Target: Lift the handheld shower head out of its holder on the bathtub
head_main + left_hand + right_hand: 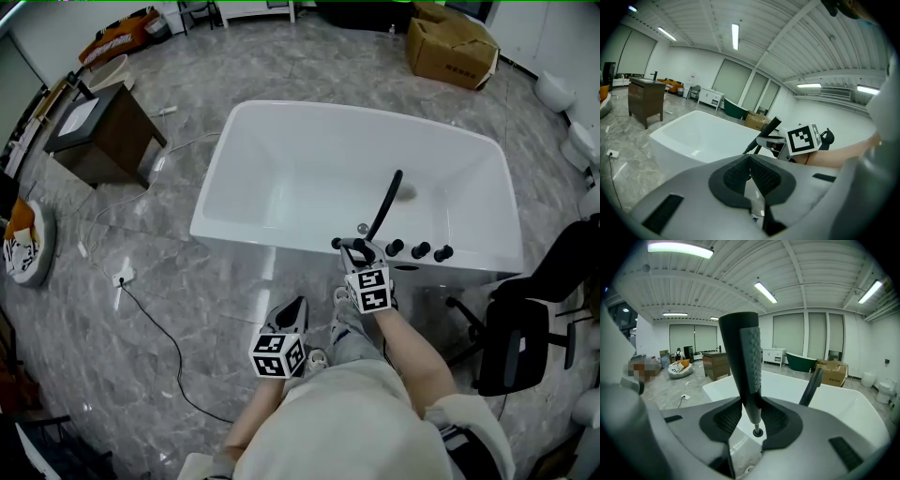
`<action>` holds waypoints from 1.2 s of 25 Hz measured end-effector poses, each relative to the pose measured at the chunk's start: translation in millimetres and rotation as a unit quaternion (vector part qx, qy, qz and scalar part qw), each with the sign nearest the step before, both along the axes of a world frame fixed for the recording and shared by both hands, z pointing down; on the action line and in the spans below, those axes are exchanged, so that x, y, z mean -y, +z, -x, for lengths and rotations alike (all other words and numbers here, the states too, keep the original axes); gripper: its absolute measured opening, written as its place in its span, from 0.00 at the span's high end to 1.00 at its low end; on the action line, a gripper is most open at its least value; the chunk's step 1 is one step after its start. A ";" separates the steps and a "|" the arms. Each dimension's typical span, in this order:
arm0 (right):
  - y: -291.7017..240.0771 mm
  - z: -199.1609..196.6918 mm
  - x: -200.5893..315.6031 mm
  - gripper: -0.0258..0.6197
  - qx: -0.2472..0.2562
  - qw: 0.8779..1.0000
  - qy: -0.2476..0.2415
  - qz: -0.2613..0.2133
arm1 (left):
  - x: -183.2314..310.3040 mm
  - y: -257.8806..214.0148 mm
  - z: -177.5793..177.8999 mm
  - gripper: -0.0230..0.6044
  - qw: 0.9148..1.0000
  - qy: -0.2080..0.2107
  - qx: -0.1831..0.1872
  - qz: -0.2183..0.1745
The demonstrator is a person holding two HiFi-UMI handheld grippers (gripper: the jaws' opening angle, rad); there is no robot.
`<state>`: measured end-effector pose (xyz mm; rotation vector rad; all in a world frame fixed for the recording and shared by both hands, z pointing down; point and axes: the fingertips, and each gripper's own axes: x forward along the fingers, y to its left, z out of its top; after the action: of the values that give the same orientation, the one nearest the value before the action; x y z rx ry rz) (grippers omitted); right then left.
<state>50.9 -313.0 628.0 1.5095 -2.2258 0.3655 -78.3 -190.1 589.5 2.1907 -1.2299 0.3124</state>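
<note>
Shower head, black with a ribbed grip, stands upright at the near rim of the white bathtub, pinched between the right claw's pads; whether it has cleared its holder cannot be told. At far left a brown cabinet stands on the grey floor, well apart from the tub. The left claw hovers short of the tub's near wall, jaws pressed together with nothing between them. Just beside it, the right claw sits at the rim. A black spout slants up behind it. Three black knobs follow, then a black chair.
</note>
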 end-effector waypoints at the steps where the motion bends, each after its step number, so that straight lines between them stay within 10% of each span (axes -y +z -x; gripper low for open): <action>1: -5.2 -1.4 -2.4 0.75 0.003 1.000 0.003 -0.005 | -1.6 -1.4 -0.8 0.93 1.000 0.002 0.000 -0.002; 30: -173.8 -5.9 -104.3 0.76 0.047 0.983 0.011 -0.175 | -41.7 -33.8 -9.8 0.93 0.996 0.062 0.012 -0.057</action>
<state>56.8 -208.7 454.2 1.7235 -2.4461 0.0516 -68.5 -148.4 555.7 2.3732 -1.1532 0.3256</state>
